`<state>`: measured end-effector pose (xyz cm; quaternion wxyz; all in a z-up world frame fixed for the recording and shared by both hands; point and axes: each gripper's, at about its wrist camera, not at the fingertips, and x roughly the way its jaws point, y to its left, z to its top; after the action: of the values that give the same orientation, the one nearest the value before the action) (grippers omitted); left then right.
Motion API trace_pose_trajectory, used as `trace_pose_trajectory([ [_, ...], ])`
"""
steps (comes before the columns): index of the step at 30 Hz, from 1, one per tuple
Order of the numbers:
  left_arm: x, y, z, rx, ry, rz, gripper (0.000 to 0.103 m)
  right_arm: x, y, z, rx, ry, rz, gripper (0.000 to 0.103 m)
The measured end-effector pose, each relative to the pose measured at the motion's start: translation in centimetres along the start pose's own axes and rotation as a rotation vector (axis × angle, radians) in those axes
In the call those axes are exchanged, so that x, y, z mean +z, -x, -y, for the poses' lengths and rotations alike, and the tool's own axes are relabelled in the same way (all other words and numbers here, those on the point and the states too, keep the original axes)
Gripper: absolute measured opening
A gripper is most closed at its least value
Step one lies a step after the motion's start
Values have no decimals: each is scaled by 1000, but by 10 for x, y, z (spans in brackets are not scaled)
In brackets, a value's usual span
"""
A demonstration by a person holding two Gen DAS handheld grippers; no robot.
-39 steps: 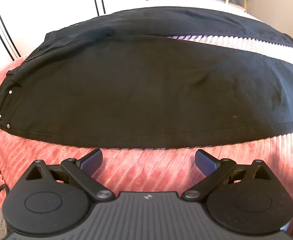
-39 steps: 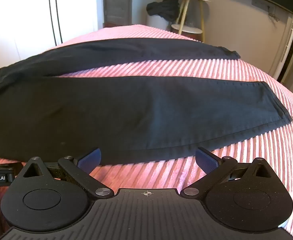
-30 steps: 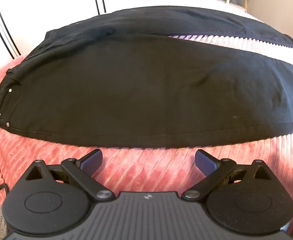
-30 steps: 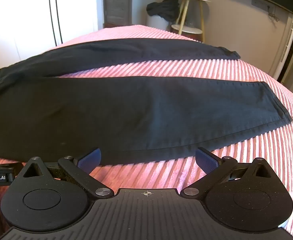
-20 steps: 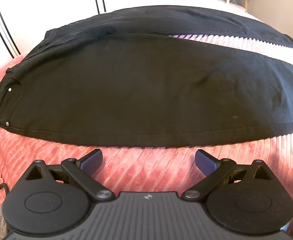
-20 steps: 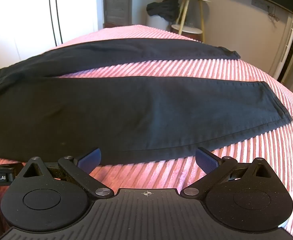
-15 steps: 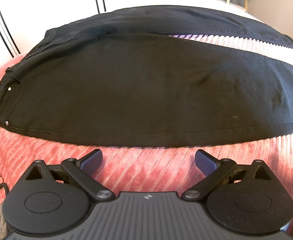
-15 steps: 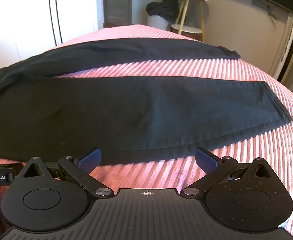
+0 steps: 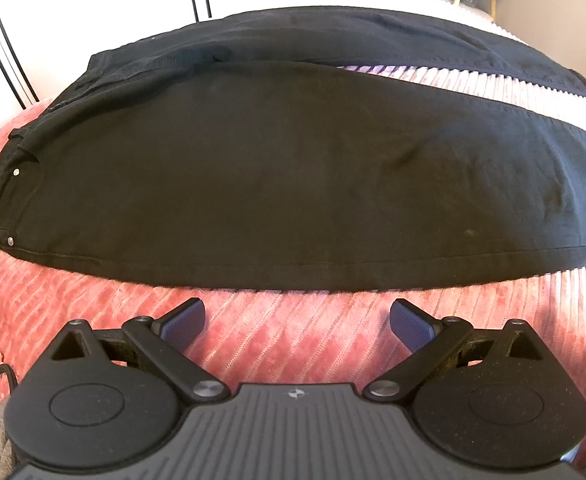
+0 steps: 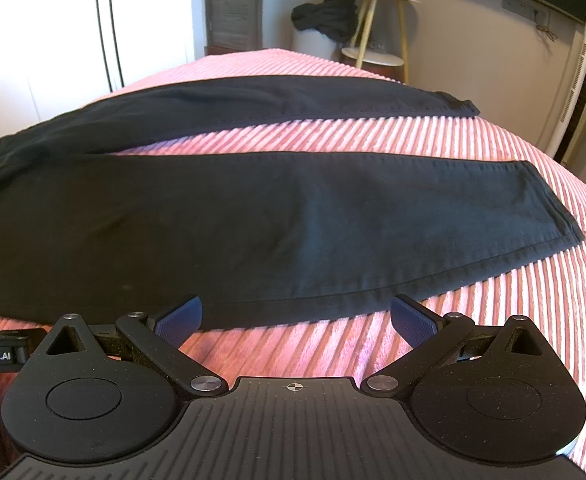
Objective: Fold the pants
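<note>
Pants [image 9: 293, 184] of black denim-like cloth lie flat on a ribbed pink bedspread [image 10: 493, 320], legs splayed apart, just ahead of both hand-held tools. Left gripper [image 9: 297, 322] and right gripper [image 10: 296, 320] hover with jaws wide apart and empty, just short of the near side seam. The fabric looks soft, limp and fairly light, likely best pinched along that near seam, at waistband [image 9: 3, 200] and hem [image 10: 549, 204]
</note>
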<state>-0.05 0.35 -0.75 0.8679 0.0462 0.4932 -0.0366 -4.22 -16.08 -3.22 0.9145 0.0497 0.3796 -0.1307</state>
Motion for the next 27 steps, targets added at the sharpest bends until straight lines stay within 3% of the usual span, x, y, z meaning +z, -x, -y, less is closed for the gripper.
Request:
trace_pose_trajectory([
  [27, -3, -2, -2, -7, 10, -9, 99, 0, 1, 1, 2, -1, -1, 103],
])
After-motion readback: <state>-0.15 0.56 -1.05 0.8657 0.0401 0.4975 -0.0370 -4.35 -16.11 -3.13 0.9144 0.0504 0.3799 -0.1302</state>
